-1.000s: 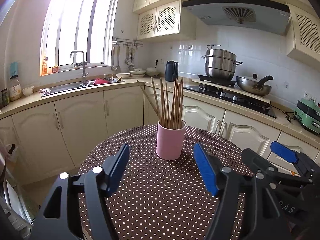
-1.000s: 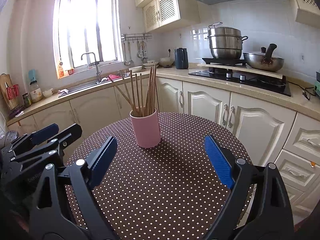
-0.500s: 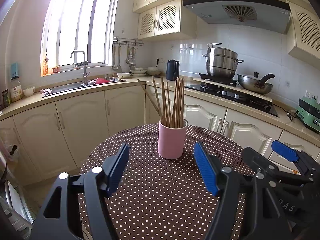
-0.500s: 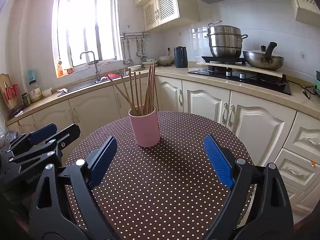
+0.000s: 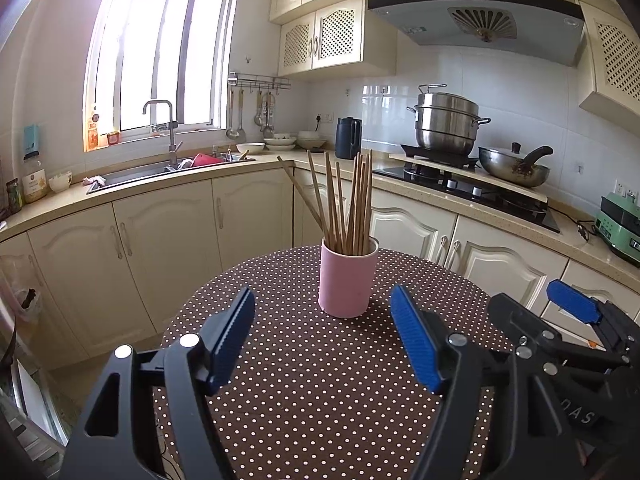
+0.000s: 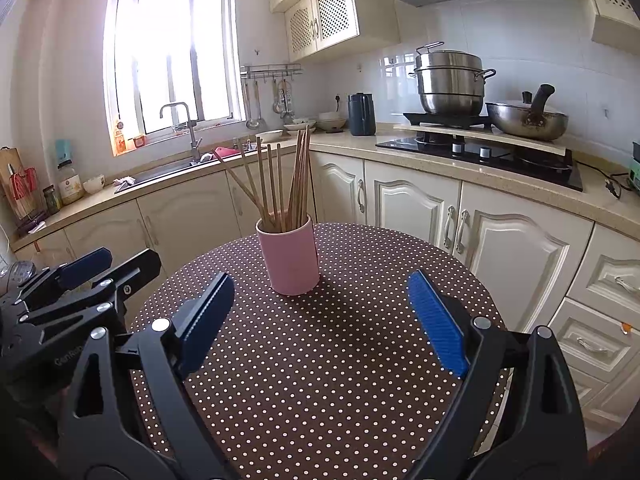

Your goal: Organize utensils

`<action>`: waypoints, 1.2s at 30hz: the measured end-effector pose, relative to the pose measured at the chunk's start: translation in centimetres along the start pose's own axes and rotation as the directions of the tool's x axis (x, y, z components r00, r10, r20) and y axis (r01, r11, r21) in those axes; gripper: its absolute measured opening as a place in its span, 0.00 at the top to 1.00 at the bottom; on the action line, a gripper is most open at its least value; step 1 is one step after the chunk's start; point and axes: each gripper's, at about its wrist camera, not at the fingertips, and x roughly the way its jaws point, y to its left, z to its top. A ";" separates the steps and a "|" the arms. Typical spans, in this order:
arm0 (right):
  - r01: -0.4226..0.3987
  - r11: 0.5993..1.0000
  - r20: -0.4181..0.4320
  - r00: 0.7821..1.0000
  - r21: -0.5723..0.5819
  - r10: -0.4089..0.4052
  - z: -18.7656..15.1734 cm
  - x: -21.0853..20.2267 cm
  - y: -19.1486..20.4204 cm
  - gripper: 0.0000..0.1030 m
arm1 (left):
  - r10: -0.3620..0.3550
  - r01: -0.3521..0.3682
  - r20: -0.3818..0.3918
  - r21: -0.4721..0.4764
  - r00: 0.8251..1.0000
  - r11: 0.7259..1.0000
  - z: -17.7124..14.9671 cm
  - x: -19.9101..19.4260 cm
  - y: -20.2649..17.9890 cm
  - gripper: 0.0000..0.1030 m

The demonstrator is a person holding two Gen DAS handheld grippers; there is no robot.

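Observation:
A pink cup stands upright on the round dotted table, toward its far side. Several wooden chopsticks stick up out of it, one leaning left. My left gripper hovers over the table just short of the cup, open, with nothing between its blue pads. My right gripper is open too and empty, a little nearer than the cup. Each gripper also shows at the side of the other's view, the left gripper and the right gripper.
Cream cabinets and a counter run behind the table. A sink with a tap is at the left under the window. A steel pot and a wok sit on the hob at the right. A dark kettle stands in the corner.

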 end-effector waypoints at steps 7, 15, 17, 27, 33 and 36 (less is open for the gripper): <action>-0.002 1.000 0.007 1.000 -0.008 0.002 0.2 -0.1 -0.1 0.15 | 0.001 -0.001 -0.002 0.003 1.000 1.000 0.0 0.1 0.1 0.32; -0.003 1.000 0.009 1.000 -0.012 0.003 0.3 -0.1 0.0 0.15 | 0.002 -0.002 0.001 0.009 1.000 1.000 0.0 0.1 0.1 0.32; -0.001 1.000 0.011 1.000 -0.013 0.001 0.4 -0.1 0.0 0.15 | 0.001 -0.001 0.002 0.010 1.000 1.000 0.1 0.1 0.3 0.31; -0.003 1.000 0.008 1.000 -0.014 0.003 0.4 -0.1 0.1 0.14 | 0.003 -0.003 0.000 0.007 1.000 1.000 0.2 -0.1 0.6 0.31; -0.005 1.000 0.005 1.000 -0.014 0.005 0.3 0.0 0.0 0.14 | 0.004 -0.004 -0.001 0.008 1.000 1.000 0.1 0.0 0.7 0.31; -0.005 1.000 0.003 1.000 -0.015 0.005 0.3 0.1 0.2 0.14 | 0.005 -0.005 -0.002 0.007 1.000 1.000 0.1 0.0 0.7 0.31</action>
